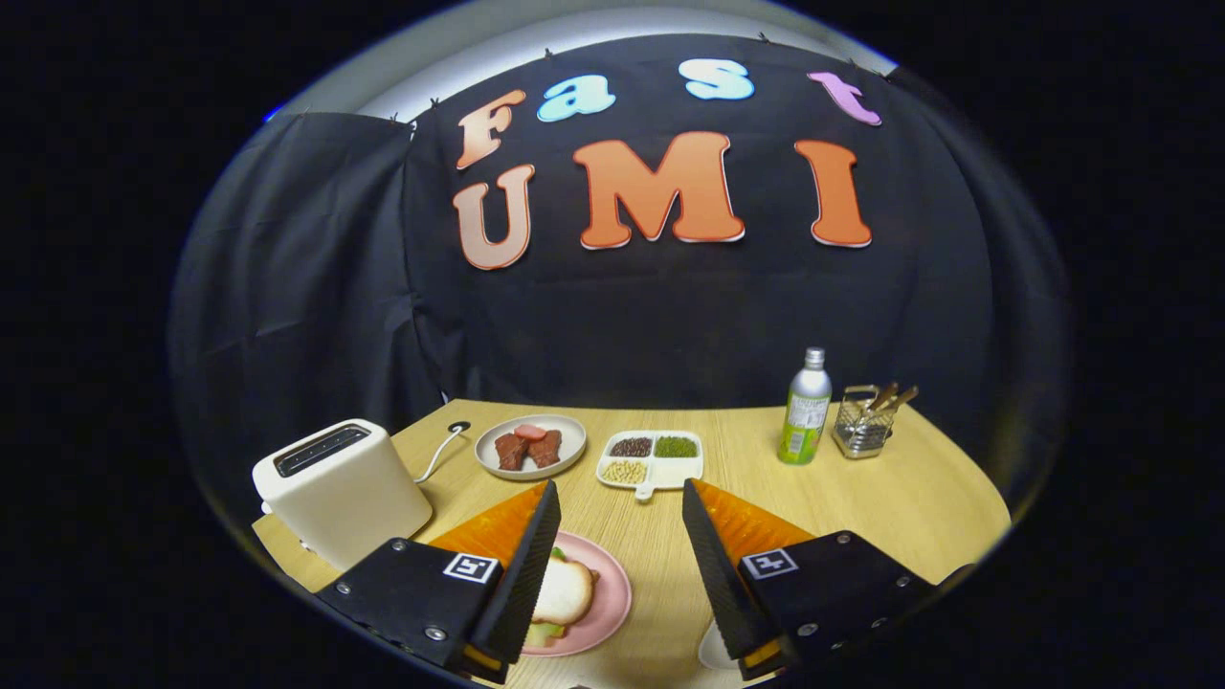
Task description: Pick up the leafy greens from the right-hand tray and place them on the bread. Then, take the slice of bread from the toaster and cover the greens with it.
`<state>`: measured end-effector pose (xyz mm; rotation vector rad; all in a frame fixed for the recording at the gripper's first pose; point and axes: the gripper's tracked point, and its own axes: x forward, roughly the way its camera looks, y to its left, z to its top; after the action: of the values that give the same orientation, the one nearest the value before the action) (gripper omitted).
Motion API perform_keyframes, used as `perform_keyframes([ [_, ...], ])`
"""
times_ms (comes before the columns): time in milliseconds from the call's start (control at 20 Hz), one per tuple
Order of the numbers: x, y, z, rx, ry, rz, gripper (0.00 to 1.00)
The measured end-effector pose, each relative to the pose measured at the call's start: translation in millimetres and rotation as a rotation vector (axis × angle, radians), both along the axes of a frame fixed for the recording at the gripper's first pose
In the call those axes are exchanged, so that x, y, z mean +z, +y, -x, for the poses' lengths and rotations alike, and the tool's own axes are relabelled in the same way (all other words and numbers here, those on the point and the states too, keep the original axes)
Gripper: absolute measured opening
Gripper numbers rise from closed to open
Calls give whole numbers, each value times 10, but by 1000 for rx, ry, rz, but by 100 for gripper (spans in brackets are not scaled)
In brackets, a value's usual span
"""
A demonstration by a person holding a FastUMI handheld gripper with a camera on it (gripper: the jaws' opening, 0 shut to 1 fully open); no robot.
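Gripper (617,536) hanging above table (919,507), fingers spread wide, nothing between. Bare wood lying open ahead up to divided dish (651,459). Toaster (340,488) blocking left side; bottle (806,407) and wire basket (864,426) crowding far right corner.

Hand-held gripper (617,550): square-marker tags, screws

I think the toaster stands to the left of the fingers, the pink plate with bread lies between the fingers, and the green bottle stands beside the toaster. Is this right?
Not quite. The gripper view shows the green bottle beside the wire basket, far from the toaster. The rest holds: the pink plate with bread lies between the open fingers.
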<state>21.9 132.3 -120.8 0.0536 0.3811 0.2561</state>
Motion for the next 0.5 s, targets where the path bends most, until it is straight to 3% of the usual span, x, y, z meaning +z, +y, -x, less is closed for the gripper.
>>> perform_keyframes([
  [350,540,-71,11,-54,-226,45,97],
  [500,771,-96,36,-77,-308,6,97],
])
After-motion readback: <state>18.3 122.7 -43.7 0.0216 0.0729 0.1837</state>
